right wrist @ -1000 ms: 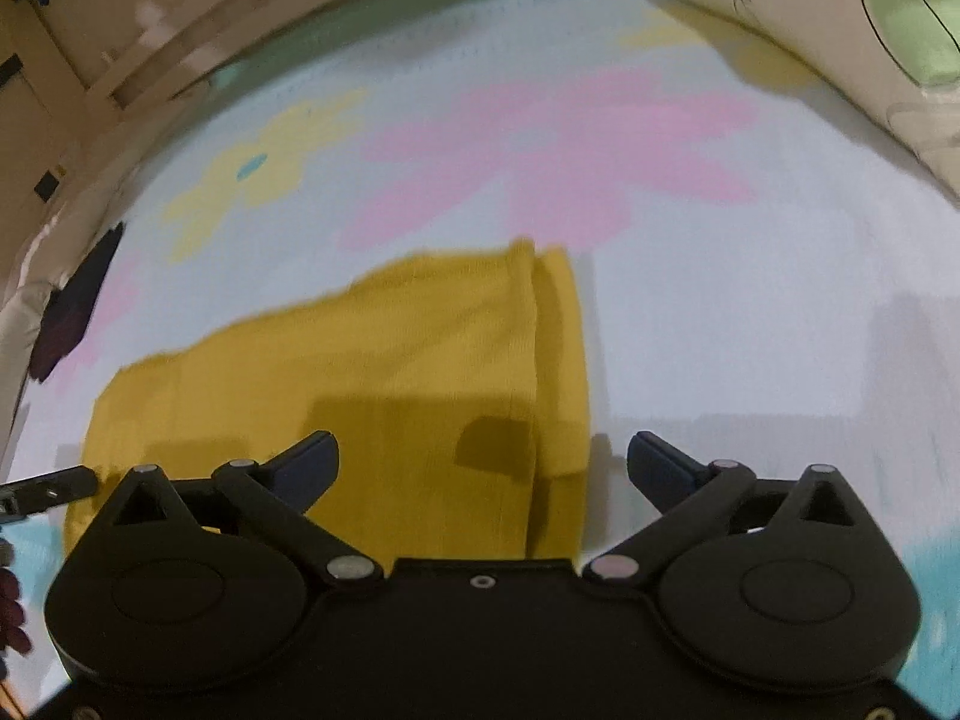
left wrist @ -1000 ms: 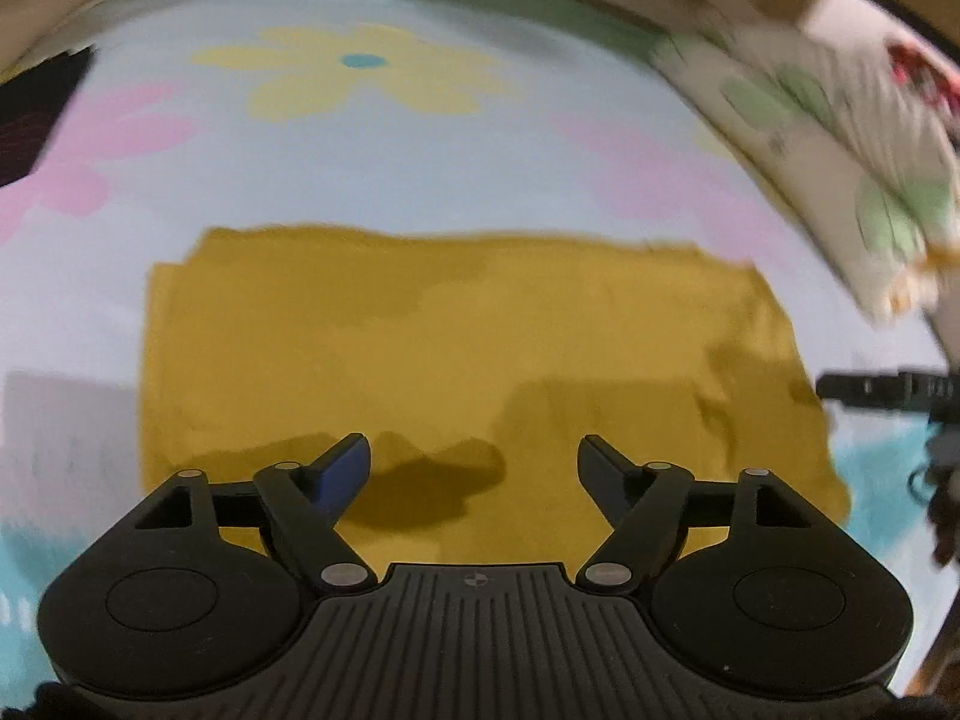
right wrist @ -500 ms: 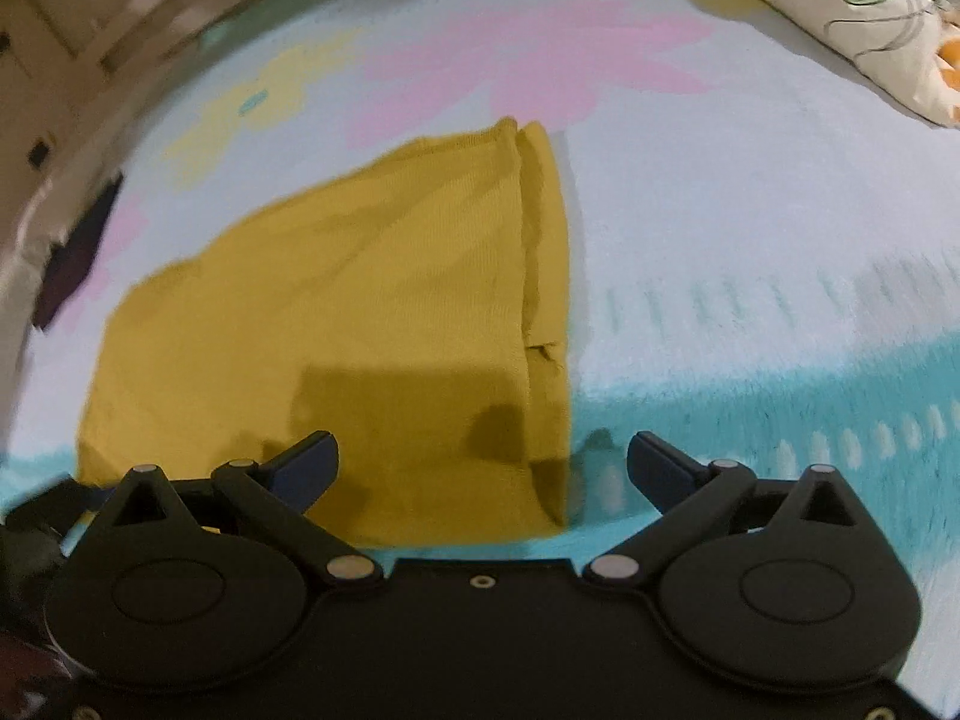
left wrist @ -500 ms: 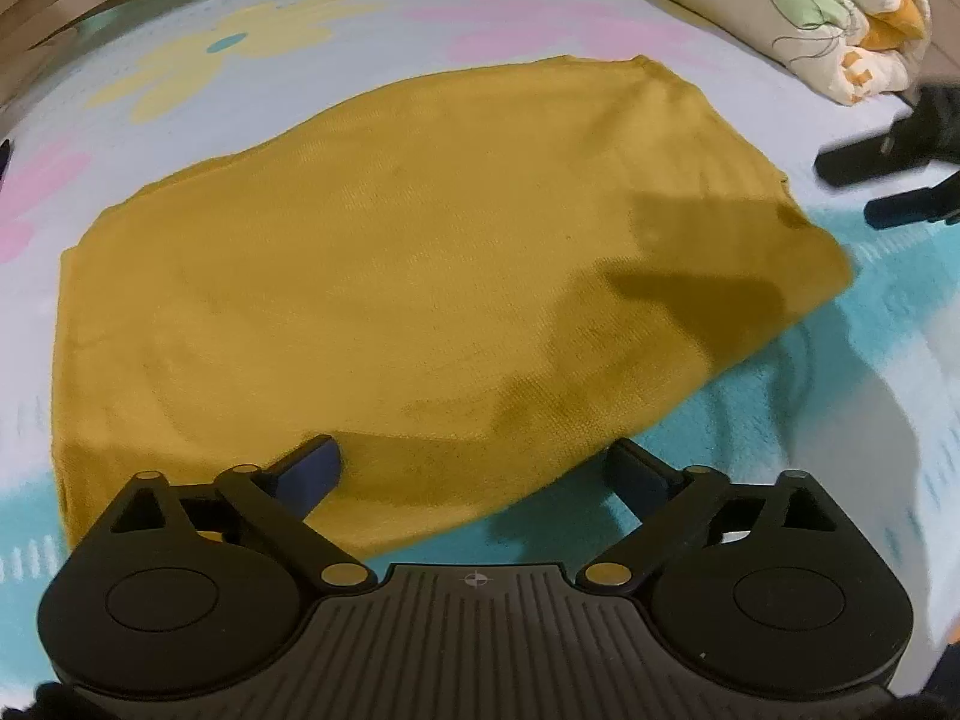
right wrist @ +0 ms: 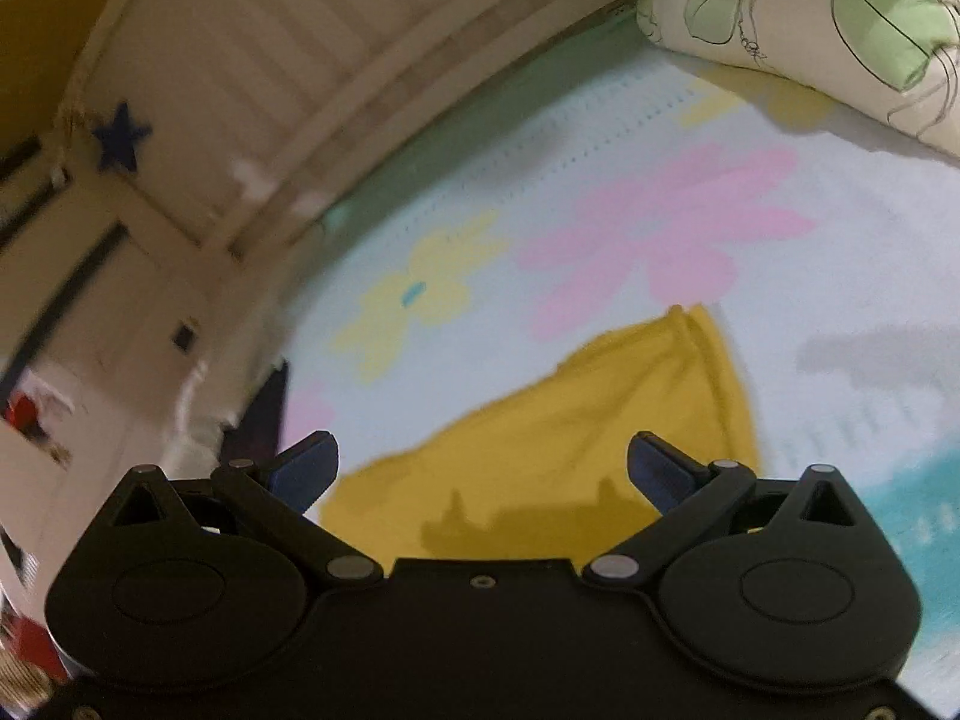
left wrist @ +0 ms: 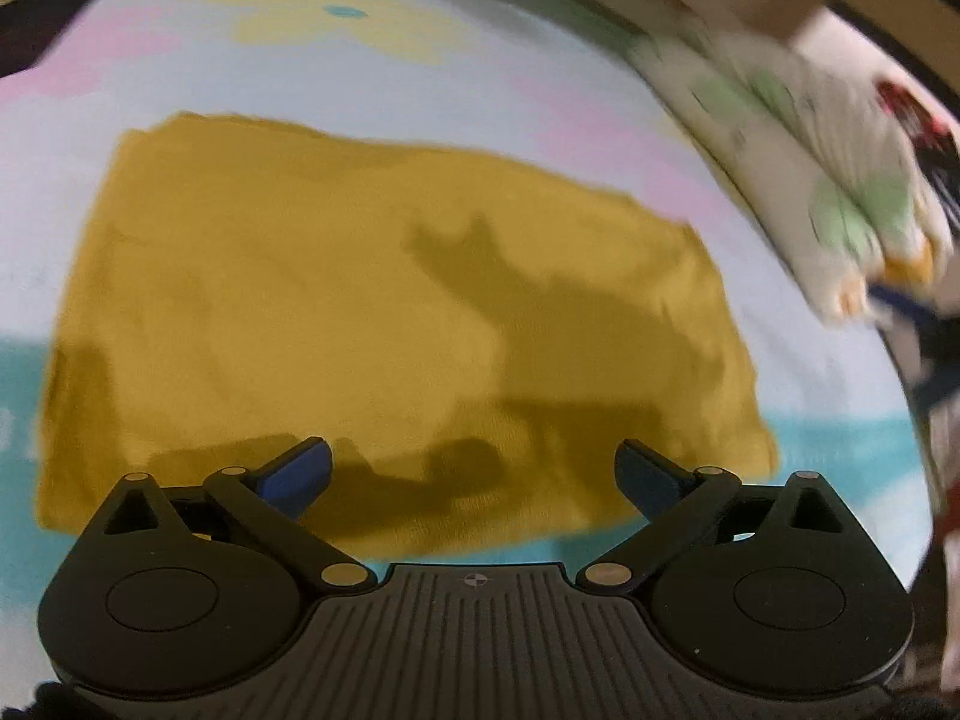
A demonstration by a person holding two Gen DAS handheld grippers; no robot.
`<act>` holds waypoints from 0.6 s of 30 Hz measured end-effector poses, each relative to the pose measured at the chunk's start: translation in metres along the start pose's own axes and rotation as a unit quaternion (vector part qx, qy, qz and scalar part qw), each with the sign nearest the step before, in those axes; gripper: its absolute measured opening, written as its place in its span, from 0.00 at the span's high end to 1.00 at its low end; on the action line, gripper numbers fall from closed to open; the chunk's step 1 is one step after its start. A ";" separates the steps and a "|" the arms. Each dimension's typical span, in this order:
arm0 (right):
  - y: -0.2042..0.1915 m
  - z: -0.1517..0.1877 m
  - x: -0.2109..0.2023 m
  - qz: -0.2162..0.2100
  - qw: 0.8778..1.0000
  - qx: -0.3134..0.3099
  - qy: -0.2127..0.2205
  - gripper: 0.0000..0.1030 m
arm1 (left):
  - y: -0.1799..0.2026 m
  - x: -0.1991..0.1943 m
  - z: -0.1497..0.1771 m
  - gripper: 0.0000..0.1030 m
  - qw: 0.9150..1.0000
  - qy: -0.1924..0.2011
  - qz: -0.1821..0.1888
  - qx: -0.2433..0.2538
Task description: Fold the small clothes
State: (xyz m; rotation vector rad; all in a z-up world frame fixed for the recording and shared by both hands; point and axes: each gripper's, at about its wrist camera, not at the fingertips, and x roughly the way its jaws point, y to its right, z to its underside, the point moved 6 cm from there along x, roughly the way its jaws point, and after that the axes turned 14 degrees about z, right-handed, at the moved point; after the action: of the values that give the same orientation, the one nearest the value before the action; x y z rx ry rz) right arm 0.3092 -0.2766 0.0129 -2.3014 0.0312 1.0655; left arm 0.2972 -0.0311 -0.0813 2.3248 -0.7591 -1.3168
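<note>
the cloth [left wrist: 384, 312], mustard yellow, lies flat on the mat [left wrist: 420, 96], folded into a rough rectangle with its near edge toward the mat's teal border. in my left wrist view, my left gripper [left wrist: 474, 471] hangs over that near edge with its jaws spread wide and nothing between them; gripper shadows fall across the cloth. a floral quilt [left wrist: 840, 180] sits at the mat's far right edge.

in my right wrist view, my right gripper [right wrist: 483, 468] is also wide open and empty, above the cloth's [right wrist: 570, 420] near part. the cloth's right side shows a doubled edge. a pink flower [right wrist: 660, 240] is printed on the mat beyond it.
</note>
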 end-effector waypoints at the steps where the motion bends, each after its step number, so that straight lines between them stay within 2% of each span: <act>1: -0.001 0.001 0.002 0.002 1.000 0.001 -0.004 0.00 | 0.001 0.000 -0.007 0.01 1.000 0.007 -0.006 0.001; 6: -0.006 -0.006 0.006 0.006 1.000 -0.008 0.000 0.00 | 0.005 0.017 -0.039 0.01 0.999 0.017 -0.033 -0.002; 9: -0.006 -0.004 -0.002 0.002 1.000 -0.006 0.006 0.00 | 0.002 0.034 -0.054 0.01 0.999 0.011 -0.049 -0.004; 18: -0.013 -0.006 -0.006 -0.017 1.000 -0.007 0.004 0.00 | -0.004 0.077 -0.064 0.01 0.996 -0.024 -0.083 0.002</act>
State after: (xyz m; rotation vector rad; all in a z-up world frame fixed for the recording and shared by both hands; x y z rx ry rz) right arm 0.3127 -0.2697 0.0266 -2.3106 -0.0110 1.0421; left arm 0.3858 -0.0724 -0.1029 2.4122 -0.5939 -1.4456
